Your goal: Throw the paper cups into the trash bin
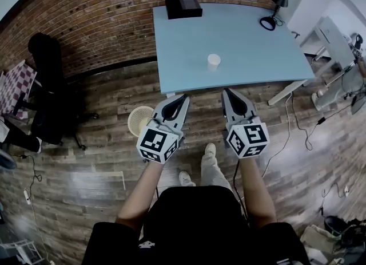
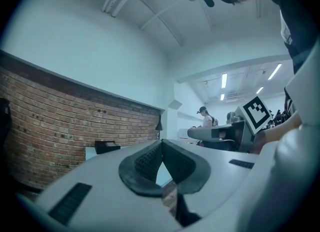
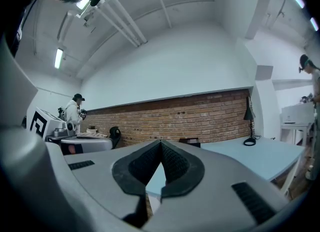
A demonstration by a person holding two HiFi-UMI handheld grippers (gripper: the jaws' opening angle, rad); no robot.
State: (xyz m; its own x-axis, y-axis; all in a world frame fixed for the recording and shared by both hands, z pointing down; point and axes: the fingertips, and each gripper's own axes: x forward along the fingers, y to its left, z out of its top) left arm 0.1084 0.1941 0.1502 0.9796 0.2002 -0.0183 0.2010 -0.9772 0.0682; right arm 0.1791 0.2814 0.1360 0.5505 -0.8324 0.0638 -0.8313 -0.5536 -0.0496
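Observation:
A single white paper cup [image 1: 213,61] stands upright near the front of the light-blue table [image 1: 240,40]. A pale round trash bin [image 1: 139,120] sits on the wooden floor just left of the table's front corner. My left gripper [image 1: 184,96] is held over the floor short of the table edge, above and right of the bin; its jaws meet at the tips with nothing between them [image 2: 161,143]. My right gripper [image 1: 226,91] hovers beside it, also before the table edge, shut and empty [image 3: 160,143]. Both point toward the table.
A black box [image 1: 183,7] lies at the table's far edge by the brick wall [image 1: 103,12]. A black desk lamp [image 1: 275,11] stands at the far right corner. A black chair [image 1: 48,86] is on the left, and cables [image 1: 303,126] trail over the floor on the right.

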